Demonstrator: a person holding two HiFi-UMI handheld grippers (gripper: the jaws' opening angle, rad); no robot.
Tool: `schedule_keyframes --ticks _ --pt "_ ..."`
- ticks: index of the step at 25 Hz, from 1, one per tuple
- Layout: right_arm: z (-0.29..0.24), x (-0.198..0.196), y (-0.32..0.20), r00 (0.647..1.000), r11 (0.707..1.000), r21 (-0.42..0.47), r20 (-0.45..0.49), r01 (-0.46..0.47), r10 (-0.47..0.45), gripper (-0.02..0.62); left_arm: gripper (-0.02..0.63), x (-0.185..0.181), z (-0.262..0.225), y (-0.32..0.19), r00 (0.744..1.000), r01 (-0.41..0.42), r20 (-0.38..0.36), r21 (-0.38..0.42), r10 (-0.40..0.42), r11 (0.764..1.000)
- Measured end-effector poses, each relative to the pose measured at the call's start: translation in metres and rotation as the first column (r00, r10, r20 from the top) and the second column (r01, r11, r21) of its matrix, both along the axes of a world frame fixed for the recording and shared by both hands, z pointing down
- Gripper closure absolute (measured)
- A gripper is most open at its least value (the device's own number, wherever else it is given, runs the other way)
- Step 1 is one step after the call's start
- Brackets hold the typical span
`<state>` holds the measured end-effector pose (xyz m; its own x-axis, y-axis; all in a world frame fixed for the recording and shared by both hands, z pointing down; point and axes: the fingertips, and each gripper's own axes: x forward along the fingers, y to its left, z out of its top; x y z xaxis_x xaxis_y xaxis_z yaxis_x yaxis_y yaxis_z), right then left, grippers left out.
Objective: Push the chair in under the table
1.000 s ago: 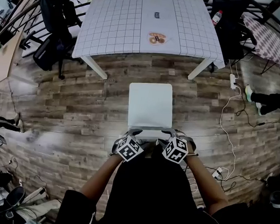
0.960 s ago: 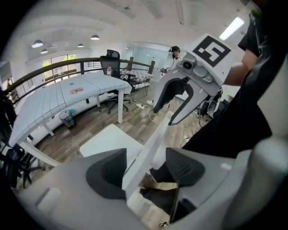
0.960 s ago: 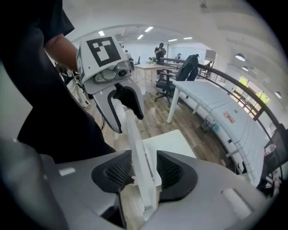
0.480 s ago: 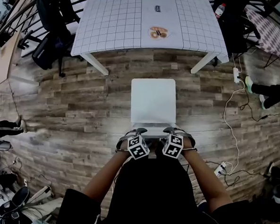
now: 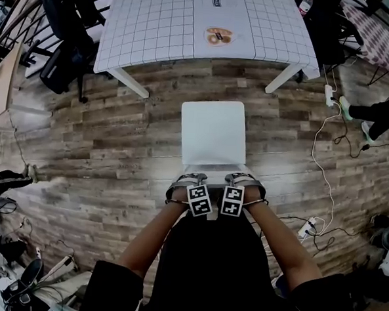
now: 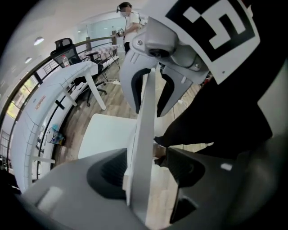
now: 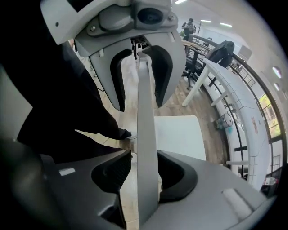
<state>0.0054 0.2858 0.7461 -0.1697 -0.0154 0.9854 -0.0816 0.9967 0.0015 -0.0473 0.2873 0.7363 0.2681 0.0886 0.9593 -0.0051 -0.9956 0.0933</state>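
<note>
Both grippers have been lowered since the earlier frame, and the left gripper (image 5: 189, 179) and right gripper (image 5: 240, 180) are set side by side astride the thin backrest (image 7: 146, 134) of the white square-seated chair (image 5: 212, 129). The left fingers (image 6: 105, 173) are held apart with the backrest between them, and the right fingers (image 7: 112, 173), just opened wider, are likewise spread around it. The chair is stood on the brown wood-plank floor (image 5: 97, 132), apart from the near edge of the white grid-patterned table (image 5: 162, 31).

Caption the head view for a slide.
Left gripper and right gripper, its jaws just opened wider, straddle the white chair backrest, facing the gridded table.
</note>
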Motion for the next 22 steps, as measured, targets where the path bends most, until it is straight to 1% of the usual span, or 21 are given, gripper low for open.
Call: schedule_keyframes --ticks 4,7,9,14,16,18,20,21,22 --pt "0.010 -0.001 -0.003 1.000 1.000 0.009 -0.010 -0.013 0.013 0.416 0.334 0.003 0.010 0.002 0.999 -0.024 0.025 -0.002 0.024 1.000" --pt "0.016 0.001 -0.005 0.998 1.000 0.008 -0.053 -0.016 0.016 0.431 0.336 0.000 0.017 0.003 0.996 -0.058 0.072 0.014 0.057 0.998" --pt "0.019 0.002 -0.005 0.997 1.000 0.002 -0.075 -0.019 0.019 0.434 0.339 -0.002 0.021 0.003 0.993 -0.066 0.096 0.017 0.064 0.998" --pt "0.018 -0.004 -0.008 0.998 1.000 0.008 -0.058 -0.006 0.007 0.434 0.353 0.002 0.020 -0.001 0.996 -0.052 0.073 0.033 0.049 0.998" --pt "0.021 -0.005 -0.007 0.997 1.000 0.011 -0.075 0.022 -0.021 0.434 0.375 0.000 0.022 -0.002 0.994 -0.069 0.088 0.047 0.064 0.997" --pt "0.025 -0.003 -0.007 0.996 0.998 0.030 -0.081 0.050 -0.048 0.438 0.387 -0.002 0.026 -0.002 0.989 -0.097 0.122 0.075 0.088 0.992" --pt "0.025 -0.004 -0.008 0.996 0.997 0.052 -0.064 0.060 -0.057 0.440 0.406 -0.003 0.030 -0.006 0.984 -0.117 0.148 0.135 0.096 0.984" --pt "0.025 -0.004 -0.009 0.996 0.996 0.057 -0.059 0.065 -0.061 0.442 0.440 -0.004 0.030 -0.011 0.984 -0.118 0.153 0.175 0.091 0.977" --pt "0.025 -0.004 -0.009 0.996 0.996 0.060 -0.057 0.068 -0.064 0.445 0.495 -0.004 0.031 -0.015 0.984 -0.117 0.157 0.212 0.085 0.970"
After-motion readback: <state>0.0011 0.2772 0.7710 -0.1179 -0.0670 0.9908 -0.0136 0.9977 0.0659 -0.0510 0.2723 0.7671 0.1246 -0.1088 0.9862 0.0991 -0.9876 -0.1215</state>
